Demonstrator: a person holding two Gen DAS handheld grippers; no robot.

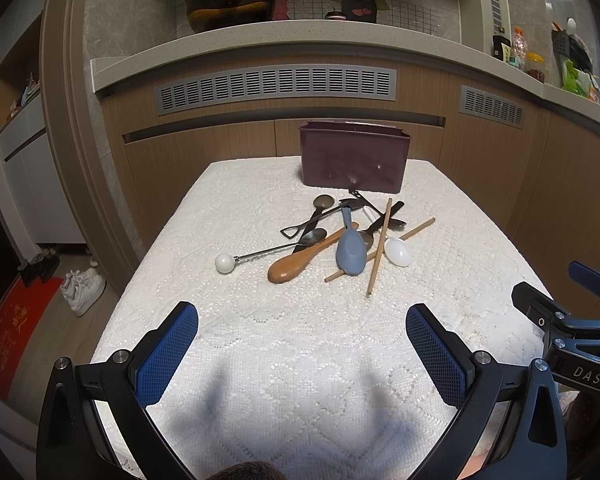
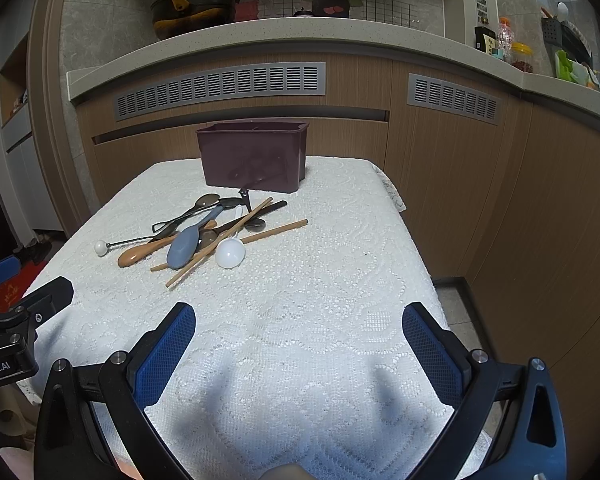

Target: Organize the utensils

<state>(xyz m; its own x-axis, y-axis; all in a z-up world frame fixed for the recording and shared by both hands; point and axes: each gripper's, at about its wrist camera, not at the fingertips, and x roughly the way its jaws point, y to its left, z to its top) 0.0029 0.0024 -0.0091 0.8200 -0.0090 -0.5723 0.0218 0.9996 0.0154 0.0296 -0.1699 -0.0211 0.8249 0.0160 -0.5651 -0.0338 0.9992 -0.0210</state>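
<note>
A pile of utensils lies mid-table on the white lace cloth (image 1: 260, 340): a blue-grey rice paddle (image 1: 350, 254), a wooden spoon (image 1: 300, 264), a white spoon (image 1: 398, 252), wooden chopsticks (image 1: 380, 246), dark metal spoons (image 1: 322, 204) and a white-balled rod (image 1: 226, 263). Behind the pile stands a maroon utensil holder (image 1: 356, 160), also in the right wrist view (image 2: 254, 156). My left gripper (image 1: 302, 316) is open and empty near the front edge, well short of the pile. My right gripper (image 2: 299, 314) is open and empty too, with the paddle (image 2: 186, 246) and white spoon (image 2: 230, 254) ahead to its left.
A wooden cabinet front with grey vents (image 1: 276, 86) rises behind the table, under a counter carrying a dark pot (image 1: 230, 4) and jars (image 1: 534, 66). Floor, white shoes (image 1: 82, 290) and a red mat (image 1: 8, 332) lie left. The table's right edge (image 2: 416, 240) drops to the floor.
</note>
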